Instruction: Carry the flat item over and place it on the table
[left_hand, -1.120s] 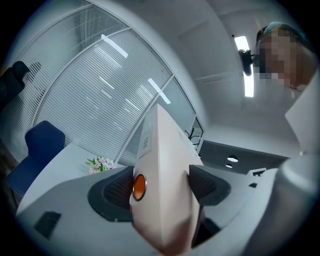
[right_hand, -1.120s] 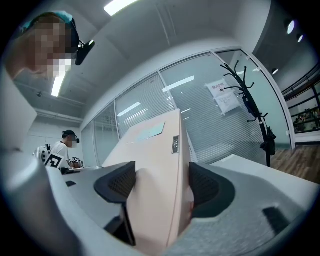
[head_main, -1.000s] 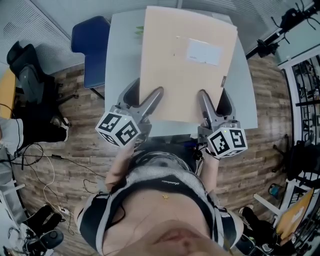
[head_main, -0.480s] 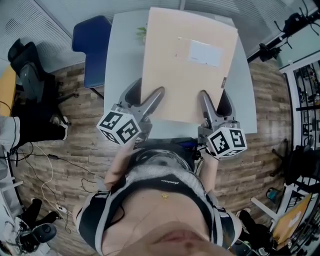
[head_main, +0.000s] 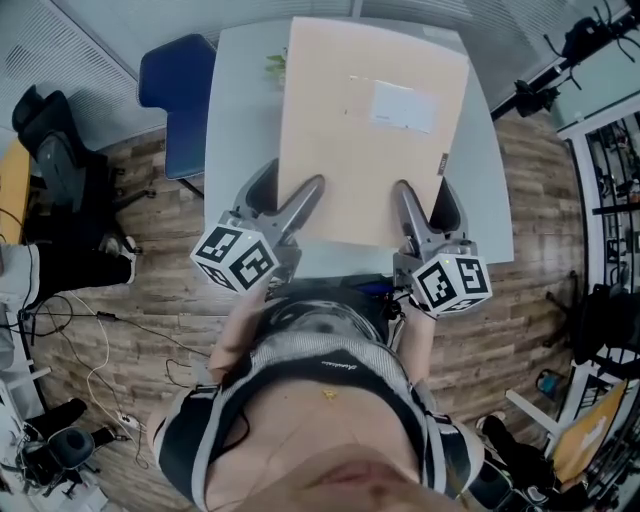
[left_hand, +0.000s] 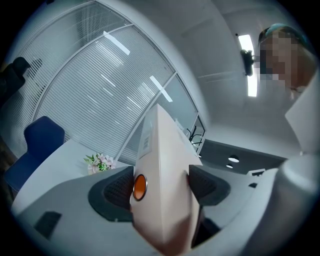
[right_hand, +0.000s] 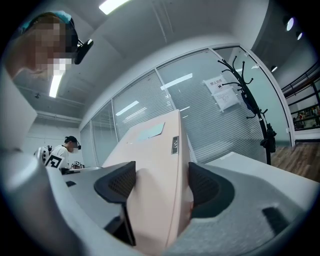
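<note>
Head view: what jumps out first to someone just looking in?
A large flat beige box fills the middle, held above the grey table by its near edge. The left gripper and right gripper each clamp that edge. A blue chair stands at the table's left.

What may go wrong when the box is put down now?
The left gripper and right gripper clamp only the near edge of the box, so its far end may sag or slip.
The flowers on the table lie by its far left corner and may get crushed.
</note>
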